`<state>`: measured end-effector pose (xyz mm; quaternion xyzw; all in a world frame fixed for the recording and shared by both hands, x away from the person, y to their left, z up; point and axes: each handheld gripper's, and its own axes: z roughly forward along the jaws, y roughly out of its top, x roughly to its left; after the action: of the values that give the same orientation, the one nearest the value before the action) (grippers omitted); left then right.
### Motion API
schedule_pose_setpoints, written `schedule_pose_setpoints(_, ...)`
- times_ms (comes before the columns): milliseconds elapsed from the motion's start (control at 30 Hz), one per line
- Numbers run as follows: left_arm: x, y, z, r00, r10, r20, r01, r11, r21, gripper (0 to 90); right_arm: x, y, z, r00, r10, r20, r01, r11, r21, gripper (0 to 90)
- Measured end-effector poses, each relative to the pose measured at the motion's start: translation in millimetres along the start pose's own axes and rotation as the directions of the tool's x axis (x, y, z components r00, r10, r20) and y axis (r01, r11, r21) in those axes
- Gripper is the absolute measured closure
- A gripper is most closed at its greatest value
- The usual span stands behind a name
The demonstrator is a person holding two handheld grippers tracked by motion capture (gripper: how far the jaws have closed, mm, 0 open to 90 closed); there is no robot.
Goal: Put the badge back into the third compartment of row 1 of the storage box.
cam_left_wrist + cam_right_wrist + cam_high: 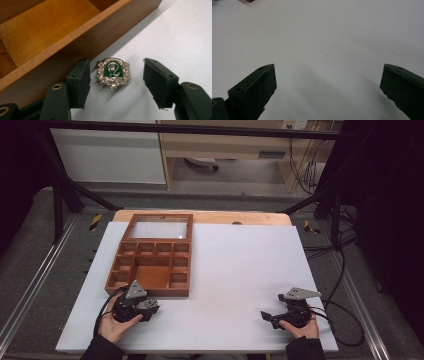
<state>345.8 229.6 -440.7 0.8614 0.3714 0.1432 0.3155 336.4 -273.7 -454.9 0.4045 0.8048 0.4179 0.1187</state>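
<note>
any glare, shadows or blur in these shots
High view: dim, dark edges, glare on the box's glass lid. Left gripper view: sharp on the badge, which casts a soft shadow on the white sheet. Right gripper view: washed-out sheet, faint shadow streaks between the jaws.

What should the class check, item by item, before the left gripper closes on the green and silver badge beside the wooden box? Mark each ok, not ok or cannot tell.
1. Left gripper jaws open wide enough: ok, both stand apart from the badge.
2. Badge between the jaws: ok, though nearer the jaw on the box side.
3. Badge lying on the white sheet, free of the wooden box: ok, it lies just outside the box's front wall.
4. Room for the box-side jaw: cannot tell, it sits very close to the wall.
5. Box lid open: ok.
6. Right gripper out of the way: ok, open over bare sheet.
</note>
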Motion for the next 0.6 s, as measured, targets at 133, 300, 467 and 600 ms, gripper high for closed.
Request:
schedule_pose_setpoints(133, 1.7, -1.1, 1.3, 0.9999, 0.003, -0.016, -0.003, 1.0, 0.006, 43.0, 0.0, 0.0, 0.0, 1.0, 0.001, 0.002, -0.001, 1.0, 0.002, 0.9)
schedule_pose_setpoints(300, 3.4, -1.4, 2.3, 0.9997, 0.004, -0.022, -0.004, 1.0, -0.001, 48.1, -0.2, 0.1, 0.1, 1.0, 0.0, 0.005, 0.0, 1.0, 0.003, 1.0)
schedule_pose_setpoints(467, 3.8, -1.6, 3.5, 0.9998, 0.005, -0.018, -0.005, 1.0, -0.005, 51.7, -0.6, -0.1, 0.5, 0.9999, -0.008, 0.006, 0.008, 1.0, 0.004, 1.0)
schedule_pose_setpoints(600, 3.4, -1.5, 4.0, 0.9999, 0.003, -0.012, -0.003, 1.0, -0.006, 54.1, -0.5, -0.1, 0.5, 1.0, -0.006, 0.007, 0.006, 1.0, 0.005, 1.0)
